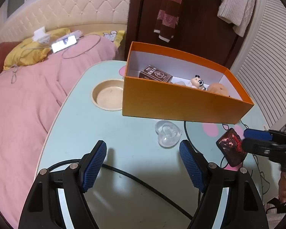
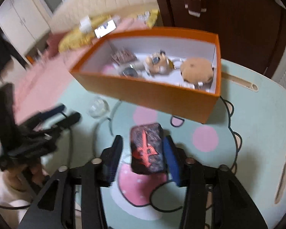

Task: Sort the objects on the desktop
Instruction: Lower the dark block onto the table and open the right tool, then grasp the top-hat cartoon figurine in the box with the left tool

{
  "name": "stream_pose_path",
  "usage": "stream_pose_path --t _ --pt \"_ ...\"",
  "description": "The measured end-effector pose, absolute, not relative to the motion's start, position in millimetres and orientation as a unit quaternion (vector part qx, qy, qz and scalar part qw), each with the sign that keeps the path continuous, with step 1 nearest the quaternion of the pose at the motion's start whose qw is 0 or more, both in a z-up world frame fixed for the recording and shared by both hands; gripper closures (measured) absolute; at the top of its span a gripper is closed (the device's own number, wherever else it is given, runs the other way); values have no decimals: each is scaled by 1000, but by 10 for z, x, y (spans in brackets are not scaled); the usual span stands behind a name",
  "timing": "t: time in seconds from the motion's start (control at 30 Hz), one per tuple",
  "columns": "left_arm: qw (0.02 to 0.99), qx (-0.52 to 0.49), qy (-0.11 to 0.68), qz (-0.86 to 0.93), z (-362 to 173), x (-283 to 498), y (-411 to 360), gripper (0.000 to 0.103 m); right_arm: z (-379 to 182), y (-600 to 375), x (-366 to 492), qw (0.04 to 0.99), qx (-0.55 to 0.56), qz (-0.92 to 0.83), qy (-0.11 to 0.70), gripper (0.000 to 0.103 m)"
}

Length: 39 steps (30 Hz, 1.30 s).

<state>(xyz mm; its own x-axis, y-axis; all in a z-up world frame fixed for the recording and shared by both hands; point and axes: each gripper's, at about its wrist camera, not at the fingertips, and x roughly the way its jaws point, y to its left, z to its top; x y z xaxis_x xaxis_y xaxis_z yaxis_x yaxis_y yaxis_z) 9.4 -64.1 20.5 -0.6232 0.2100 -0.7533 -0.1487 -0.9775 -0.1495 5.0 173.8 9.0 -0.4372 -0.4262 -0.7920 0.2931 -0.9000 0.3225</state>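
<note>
The left gripper (image 1: 143,164) stands wide with nothing between its blue pads; bare pale-green table (image 1: 108,133) lies under and ahead of it, crossed only by a black cable (image 1: 143,183). Just ahead of its right finger sits a clear heart-shaped dish (image 1: 168,133), and beyond that the near wall of the orange box (image 1: 181,105) closes the way forward. Ahead to its left a round cup recess (image 1: 108,95) is sunk in the table, whose curved edge falls away to a pink quilt (image 1: 24,105).

The right gripper (image 2: 143,158) straddles a dark card box with a red sword mark (image 2: 147,150). Its right pad lies against the box's side, while a gap shows on the left, so the jaws stand partly apart and do not clamp it. The box lies on the table just short of the orange box's near wall.

Only the right wrist view shows the full contents: a brown plush bun (image 2: 197,70), a small figure (image 2: 157,64) and a slot (image 2: 282,175) near the table's right edge. The left view alone shows a brown card pack (image 1: 156,74) sharply; the right view is blurred.
</note>
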Motion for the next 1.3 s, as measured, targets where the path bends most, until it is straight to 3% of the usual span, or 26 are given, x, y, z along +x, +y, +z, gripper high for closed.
stream_pose_path --t 0.07,0.5,0.57,0.63,0.7,1.0,1.3 --pt "101 -423 -35 900 214 82 -630 25 133 1808 91 221 467 -851 -90 33" --pt "153 -372 14 916 886 -303 -465 25 145 2092 176 212 420 -864 -181 32" --pt "170 -385 29 907 971 -490 -367 31 124 2104 175 213 422 -861 -188 32" --pt "196 -406 42 892 980 -660 -239 50 104 2124 211 214 423 -859 -192 32" --pt "217 -428 55 876 941 -803 -89 56 93 2129 221 215 424 -858 -195 32" --pt "249 -466 114 841 599 -1182 601 57 70 2232 272 211 423 -856 -207 32" --pt "235 -517 141 811 290 -1348 765 69 38 2367 302 202 425 -853 -226 32"
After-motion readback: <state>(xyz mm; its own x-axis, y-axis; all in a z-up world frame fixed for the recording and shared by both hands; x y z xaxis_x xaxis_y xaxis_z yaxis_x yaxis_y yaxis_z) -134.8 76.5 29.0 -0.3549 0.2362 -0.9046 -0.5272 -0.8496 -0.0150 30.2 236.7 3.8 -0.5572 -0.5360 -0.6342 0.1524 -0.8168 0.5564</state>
